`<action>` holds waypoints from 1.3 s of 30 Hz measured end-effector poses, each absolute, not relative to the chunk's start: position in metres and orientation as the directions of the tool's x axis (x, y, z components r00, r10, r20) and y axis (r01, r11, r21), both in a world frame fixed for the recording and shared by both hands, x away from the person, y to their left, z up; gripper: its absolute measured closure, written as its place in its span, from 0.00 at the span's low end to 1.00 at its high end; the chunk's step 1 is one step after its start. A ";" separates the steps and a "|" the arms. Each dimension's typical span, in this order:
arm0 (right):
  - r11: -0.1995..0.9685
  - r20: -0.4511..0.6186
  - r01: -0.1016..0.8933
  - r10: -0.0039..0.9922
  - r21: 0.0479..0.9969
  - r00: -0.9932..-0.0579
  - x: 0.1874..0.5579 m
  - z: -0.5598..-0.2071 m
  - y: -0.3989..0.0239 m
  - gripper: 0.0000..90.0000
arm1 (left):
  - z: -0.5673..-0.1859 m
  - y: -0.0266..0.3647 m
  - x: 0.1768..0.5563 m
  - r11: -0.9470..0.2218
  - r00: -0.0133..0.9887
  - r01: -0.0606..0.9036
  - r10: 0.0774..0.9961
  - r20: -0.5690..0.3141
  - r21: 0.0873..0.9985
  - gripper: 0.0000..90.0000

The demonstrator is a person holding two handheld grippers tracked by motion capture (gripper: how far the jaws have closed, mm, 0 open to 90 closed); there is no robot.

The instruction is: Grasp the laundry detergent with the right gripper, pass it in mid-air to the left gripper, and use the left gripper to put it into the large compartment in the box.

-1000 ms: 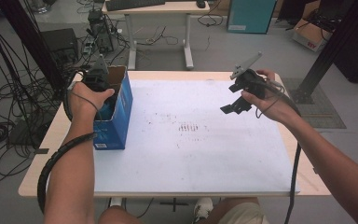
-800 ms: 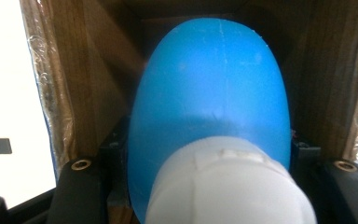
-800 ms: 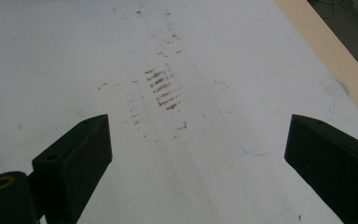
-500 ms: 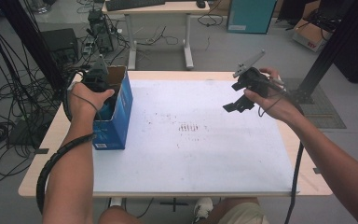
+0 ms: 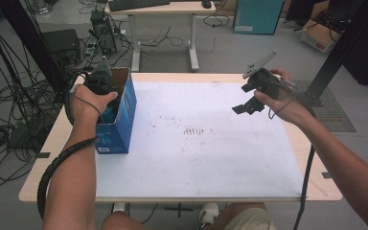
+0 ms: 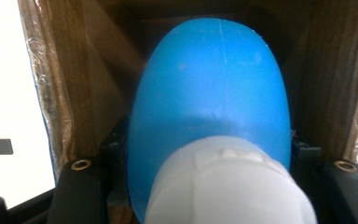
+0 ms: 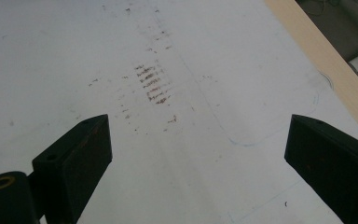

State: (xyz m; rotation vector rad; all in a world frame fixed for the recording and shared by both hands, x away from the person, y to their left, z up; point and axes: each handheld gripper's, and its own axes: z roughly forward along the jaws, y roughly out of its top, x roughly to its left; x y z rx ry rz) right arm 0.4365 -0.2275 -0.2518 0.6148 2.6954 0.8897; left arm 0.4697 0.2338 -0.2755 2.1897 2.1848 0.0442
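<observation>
A blue cardboard box (image 5: 117, 120) stands open-topped at the table's left edge. My left gripper (image 5: 106, 96) reaches down into it. In the left gripper view its jaws press on both sides of a rounded blue object (image 6: 214, 84) with a white end (image 6: 228, 186), brown box walls all around. My right gripper (image 5: 249, 106) hangs above the right part of the table, tilted down. Its jaws (image 7: 200, 154) stand wide apart with nothing between them.
A white sheet (image 5: 211, 143) covers most of the wooden table (image 5: 316, 187), with brown smudges (image 5: 194, 130) near its middle. Cables trail from both grippers. Behind the table are a desk, cables on the floor and a teal cabinet (image 5: 256, 17).
</observation>
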 end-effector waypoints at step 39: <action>0.728 -0.099 0.322 0.470 0.605 -0.877 0.438 -0.249 -0.230 0.08 | -0.276 0.234 0.469 -0.006 0.006 0.998 1.000 -0.013 0.059 0.41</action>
